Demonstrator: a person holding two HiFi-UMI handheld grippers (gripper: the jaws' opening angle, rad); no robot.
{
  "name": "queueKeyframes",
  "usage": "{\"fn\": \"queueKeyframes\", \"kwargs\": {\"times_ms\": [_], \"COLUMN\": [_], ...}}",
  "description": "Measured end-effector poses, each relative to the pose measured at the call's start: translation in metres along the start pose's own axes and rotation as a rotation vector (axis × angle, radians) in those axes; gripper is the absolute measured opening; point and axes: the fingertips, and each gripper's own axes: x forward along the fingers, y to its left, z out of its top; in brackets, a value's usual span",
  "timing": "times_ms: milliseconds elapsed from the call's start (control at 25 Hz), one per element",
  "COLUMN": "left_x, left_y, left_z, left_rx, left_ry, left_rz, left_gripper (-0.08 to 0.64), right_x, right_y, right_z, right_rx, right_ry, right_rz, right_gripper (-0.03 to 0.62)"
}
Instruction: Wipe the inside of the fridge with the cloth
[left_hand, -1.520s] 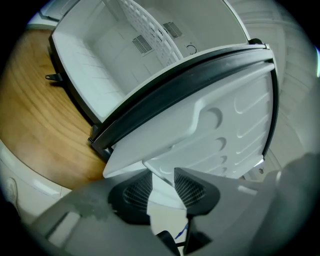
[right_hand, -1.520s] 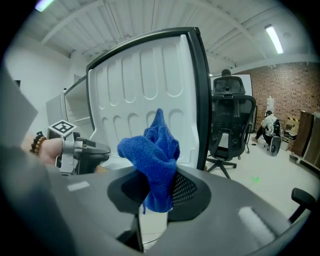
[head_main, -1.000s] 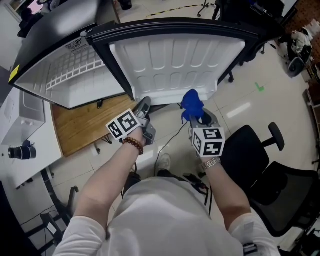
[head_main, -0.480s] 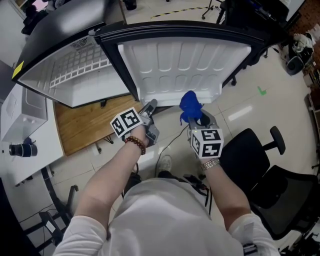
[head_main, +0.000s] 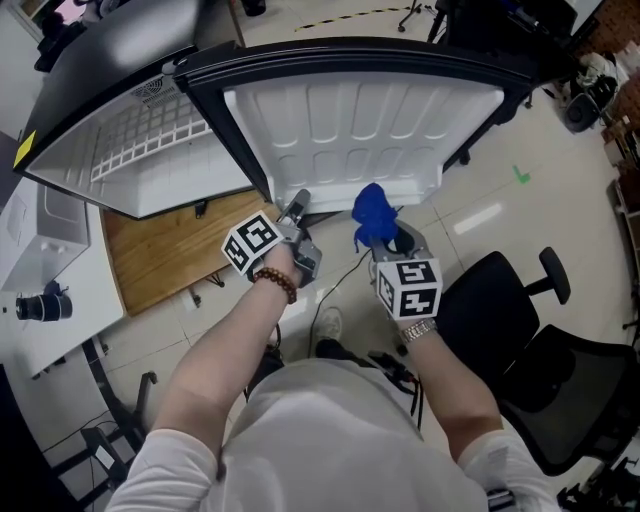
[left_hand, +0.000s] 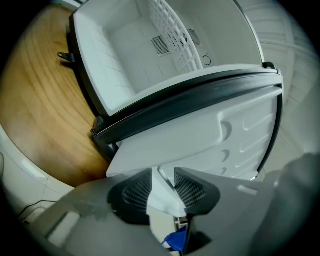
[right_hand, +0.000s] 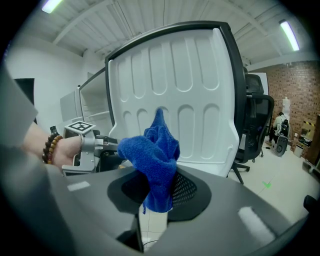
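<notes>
The small fridge stands open: its white inside (head_main: 150, 170) (left_hand: 125, 60) holds a wire shelf (head_main: 150, 135) (left_hand: 172, 35), and the ribbed white door (head_main: 360, 130) (left_hand: 235, 135) (right_hand: 170, 100) swings out toward me. My left gripper (head_main: 300, 202) (left_hand: 163, 176) is at the door's lower corner. Its jaws have just been opening, and that white corner sits between them without being pinched. To its right, my right gripper (head_main: 386, 234) (right_hand: 159, 194) is shut on the bunched blue cloth (head_main: 375, 212) (right_hand: 156, 157), held just in front of the door's inner face.
A black office chair (head_main: 530, 330) stands at my right, and another (right_hand: 257, 125) behind the door. A wooden board (head_main: 165, 245) (left_hand: 40, 115) lies under the fridge. At the left edge a white table (head_main: 60, 260) carries a camera lens (head_main: 38, 305). A cable (head_main: 335, 290) trails across the floor.
The left gripper's jaws have parted and its wrist has rolled a little, with the door's corner now between the jaws. The right gripper with the cloth has stayed put.
</notes>
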Motion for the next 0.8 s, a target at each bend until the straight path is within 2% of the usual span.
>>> {"fn": "queueKeyframes", "kwargs": {"times_ms": [160, 400, 600, 800], "left_x": [-0.001, -0.015, -0.031, -0.038], "left_y": [-0.006, -0.014, -0.037, -0.063], "left_z": [0.003, -0.008, -0.013, -0.004], "left_rx": [0.018, 0.083, 0.163, 0.18], "left_ry": [-0.022, 0.019, 0.053, 0.057], "left_rz": [-0.034, -0.075, -0.127, -0.178], "left_gripper": [0.048, 0.049, 0.055, 0.058], "right_x": [0.0, -0.004, -0.009, -0.007], "right_y": [0.002, 0.007, 0.028, 0.057], "right_z": [-0.003, -0.002, 0.008, 0.032], "right_rx": [0.002, -0.003, -0.012, -0.031], "right_ry": [0.005, -0.009, -0.047, -0.102], "right_rz": [0.007, 0.021, 0.071, 0.132], "right_gripper": [0.086, 0.086, 0.086, 0.086]}}
